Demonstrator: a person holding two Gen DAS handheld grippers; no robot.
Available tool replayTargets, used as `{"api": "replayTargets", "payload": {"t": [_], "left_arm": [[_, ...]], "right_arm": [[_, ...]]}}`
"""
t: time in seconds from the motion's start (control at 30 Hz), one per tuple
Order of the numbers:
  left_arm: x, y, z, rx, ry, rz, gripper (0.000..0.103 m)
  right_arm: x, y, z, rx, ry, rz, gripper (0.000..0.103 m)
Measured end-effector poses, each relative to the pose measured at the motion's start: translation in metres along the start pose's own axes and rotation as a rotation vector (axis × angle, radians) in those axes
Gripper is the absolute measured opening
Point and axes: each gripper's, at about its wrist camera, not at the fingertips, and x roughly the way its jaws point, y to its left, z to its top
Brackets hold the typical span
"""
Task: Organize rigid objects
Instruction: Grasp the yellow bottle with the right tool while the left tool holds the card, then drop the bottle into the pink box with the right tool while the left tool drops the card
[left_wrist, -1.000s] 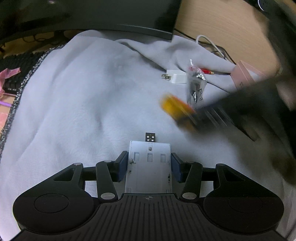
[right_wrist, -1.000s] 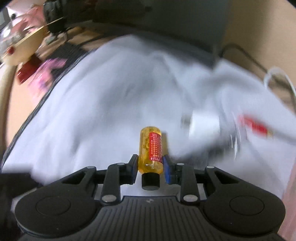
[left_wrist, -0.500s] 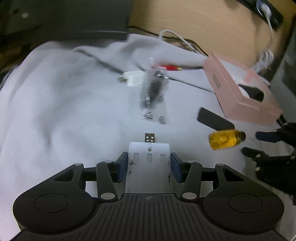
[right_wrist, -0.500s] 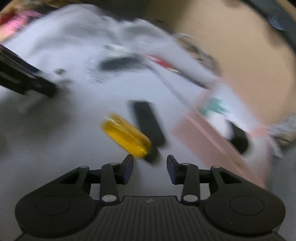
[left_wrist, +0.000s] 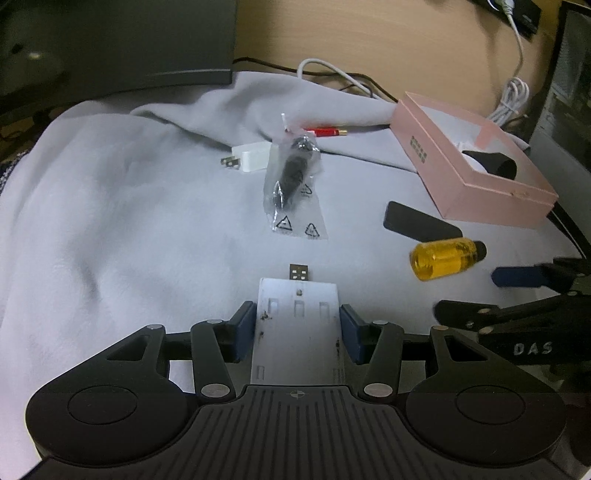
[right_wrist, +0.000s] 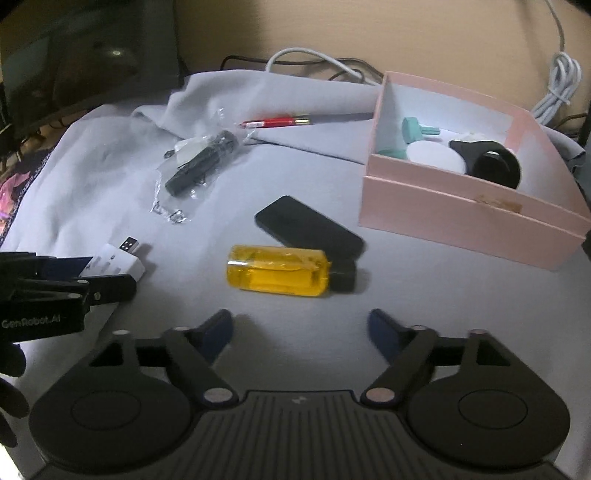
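Note:
My left gripper (left_wrist: 297, 325) is shut on a flat white USB device (left_wrist: 297, 332), whose plug pokes out ahead. The right wrist view shows the same device (right_wrist: 114, 264) at the left, held just above the grey cloth. A yellow bottle (right_wrist: 277, 275) with a black cap lies on its side on the cloth, just ahead of my right gripper (right_wrist: 299, 328). That gripper's jaws are opening wide, with nothing between them. In the left wrist view the bottle (left_wrist: 445, 258) lies at the right, close to the right gripper (left_wrist: 467, 293).
A pink open box (right_wrist: 461, 218) holding small items stands at the right. A flat black slab (right_wrist: 308, 230) lies beside the bottle. Farther back are a clear bag with a black part (left_wrist: 291, 177), a white plug (left_wrist: 251, 158) and a red pen (right_wrist: 277, 122). Cables run behind.
The right gripper swung right with the yellow bottle, let it go onto the cloth by the black slab and spread its jaws. The left gripper shifted right, still gripping the white device.

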Motion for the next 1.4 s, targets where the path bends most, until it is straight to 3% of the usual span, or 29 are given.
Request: {"api": "replayTargets", "payload": {"t": [0.2, 0.37, 0.43, 0.67, 0.87, 1.07, 1.2, 1.33, 1.4], "left_arm": [[-0.003, 0.004, -0.004, -0.025, -0.009, -0.004, 0.054], [-0.004, -0.001, -0.005, 0.002, -0.01, 0.014, 0.054], [-0.003, -0.002, -0.005, 0.009, -0.009, 0.017, 0.054], [-0.005, -0.015, -0.008, 0.117, -0.001, 0.049, 0.053], [-0.03, -0.048, -0.001, 0.272, 0.043, -0.094, 0.053], [-0.044, -0.096, 0.072, 0.313, -0.032, -0.285, 0.053], [-0.044, -0.134, 0.134, 0.341, -0.104, -0.379, 0.053], [-0.032, -0.174, 0.191, 0.388, -0.208, -0.388, 0.053], [-0.015, -0.187, 0.218, 0.337, -0.227, -0.422, 0.053]], "right_arm": [[0.007, 0.004, 0.004, 0.003, -0.008, -0.019, 0.093], [0.018, 0.01, 0.015, 0.077, -0.032, -0.055, 0.091], [0.02, 0.012, 0.02, 0.074, -0.038, -0.069, 0.079], [-0.01, 0.005, 0.019, -0.015, -0.041, -0.101, 0.078], [-0.066, -0.029, 0.003, -0.05, -0.036, -0.168, 0.078], [-0.123, -0.07, -0.011, 0.011, -0.152, -0.283, 0.079], [-0.138, -0.087, -0.016, 0.085, -0.171, -0.319, 0.078], [-0.153, -0.099, -0.023, 0.138, -0.198, -0.354, 0.078], [-0.157, -0.102, -0.026, 0.145, -0.205, -0.376, 0.078]]}}
